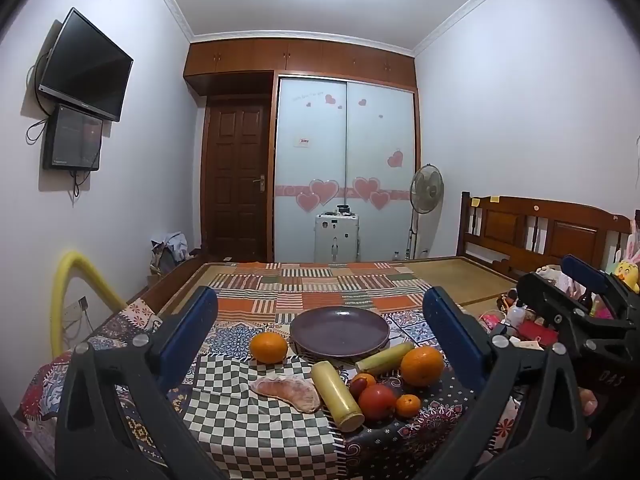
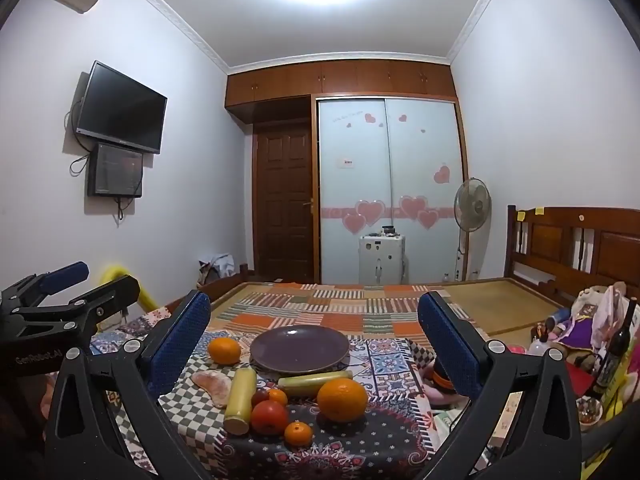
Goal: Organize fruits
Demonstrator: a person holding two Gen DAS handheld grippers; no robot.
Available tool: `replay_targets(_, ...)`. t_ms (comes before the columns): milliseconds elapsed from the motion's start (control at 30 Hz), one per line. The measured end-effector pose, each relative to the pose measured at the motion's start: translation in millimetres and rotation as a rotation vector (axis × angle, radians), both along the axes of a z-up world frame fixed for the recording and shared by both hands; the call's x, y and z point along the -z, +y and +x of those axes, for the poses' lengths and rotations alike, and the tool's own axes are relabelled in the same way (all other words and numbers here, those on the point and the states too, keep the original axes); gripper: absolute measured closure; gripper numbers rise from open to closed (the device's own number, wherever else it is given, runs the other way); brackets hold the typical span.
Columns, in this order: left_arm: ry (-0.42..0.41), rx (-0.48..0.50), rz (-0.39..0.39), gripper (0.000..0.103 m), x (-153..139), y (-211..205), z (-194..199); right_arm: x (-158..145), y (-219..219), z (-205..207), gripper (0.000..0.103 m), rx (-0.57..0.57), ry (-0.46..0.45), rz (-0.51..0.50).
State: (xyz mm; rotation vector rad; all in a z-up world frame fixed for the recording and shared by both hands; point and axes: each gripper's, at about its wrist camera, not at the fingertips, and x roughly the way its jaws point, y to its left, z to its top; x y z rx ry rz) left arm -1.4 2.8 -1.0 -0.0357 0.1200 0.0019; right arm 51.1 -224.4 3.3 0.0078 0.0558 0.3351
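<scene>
Bedroom, ceiling light on, wardrobe with heart stickers at the back, wall TV on the left; work surface is a table (image 1: pixel 256 432) under patchwork cloths, in front of the bed; landmark is the purple plate (image 1: pixel 340 330), sitting mid-table and bare, nothing on it; so by my read the task is at zero, no fruit placed yet; all fruit lies on the cloth on the near side of the plate; one orange (image 1: pixel 269 347) just left of the plate's near rim; bigger orange (image 1: pixel 422 366) near-right of the plate; tomato-like red fruit (image 1: pixel 377 401) further toward the camera, with a small mandarin (image 1: pixel 408 405) touching or just beside it, and another small orange-and-dark-red pair (image 1: pixel 362 383) tucked behind it, can't tell exactly what they are; two pale yellow-green stalks, one (image 1: pixel 336 396) pointing toward the camera, one (image 1: pixel 384 358) lying just at the plate's near edge, likely sugarcane or similar; a pinkish slab (image 1: pixel 286 392) left of the near stalk, looks like meat or a peeled segment, unclear whether it counts; left hand-held gripper (image 1: pixel 320 324) wide apart, holding nothing, hovering short of the pile; right hand-held gripper (image 2: pixel 314 324) same, spread wide and empty; remaining work as I judge it: every piece still to move, presumably onto the plate.
</scene>
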Motion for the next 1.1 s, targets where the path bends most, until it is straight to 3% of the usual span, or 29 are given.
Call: replay_targets(1100, 0.005, -0.002, -0.004, 0.0, 4.3, 0.0, 5.8, -0.2, 3.0, -2.4, 0.0, -0.012, 0.01, 0.012)
